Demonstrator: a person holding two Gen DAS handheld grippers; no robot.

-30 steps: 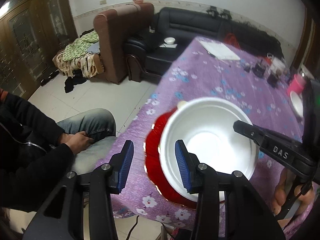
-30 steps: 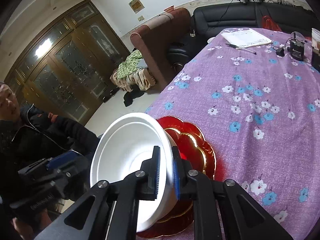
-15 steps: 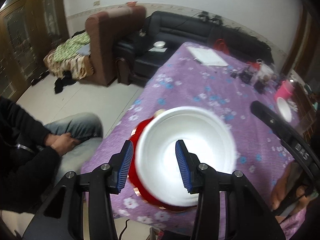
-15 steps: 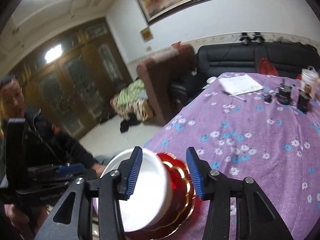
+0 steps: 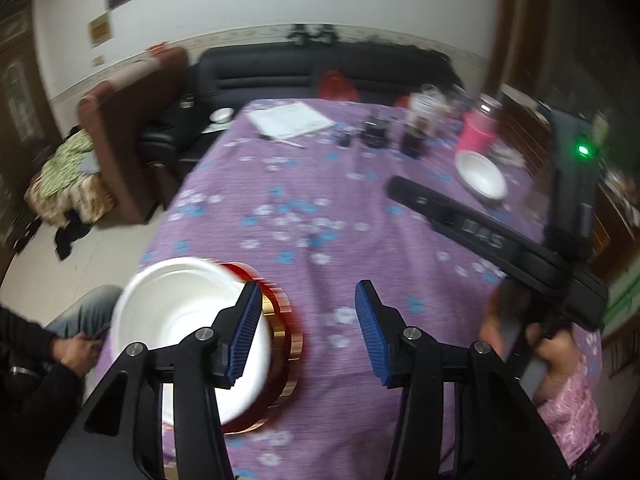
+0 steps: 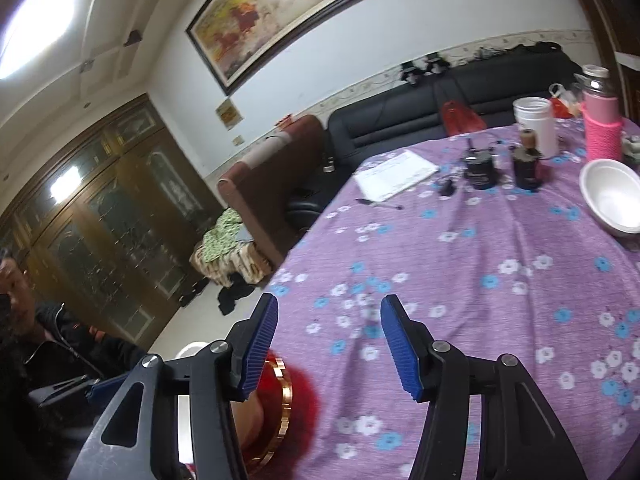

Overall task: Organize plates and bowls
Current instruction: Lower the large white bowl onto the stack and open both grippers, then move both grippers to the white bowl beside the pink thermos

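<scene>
A large white bowl (image 5: 176,316) sits on a stack of red gold-rimmed plates (image 5: 280,332) at the near left edge of the purple flowered table (image 5: 304,208). My left gripper (image 5: 308,324) is open and empty, its left finger over the bowl's rim. My right gripper (image 6: 326,340) is open and empty above the table; the red plates (image 6: 292,396) show below its left finger. A second white bowl (image 5: 480,174) sits at the far right and also shows in the right wrist view (image 6: 612,196). The right gripper's body (image 5: 492,240) crosses the left wrist view.
A seated person in black (image 6: 44,344) is at the table's left. A notebook (image 6: 396,174), dark jars (image 6: 528,164), a white cup (image 6: 536,124) and a pink bottle (image 6: 602,128) stand at the far end. Sofas (image 5: 320,76) lie beyond.
My right gripper opened off the white bowl's rim and lifted away to the right. My left gripper swung right, so the bowl and plates now sit at its lower left.
</scene>
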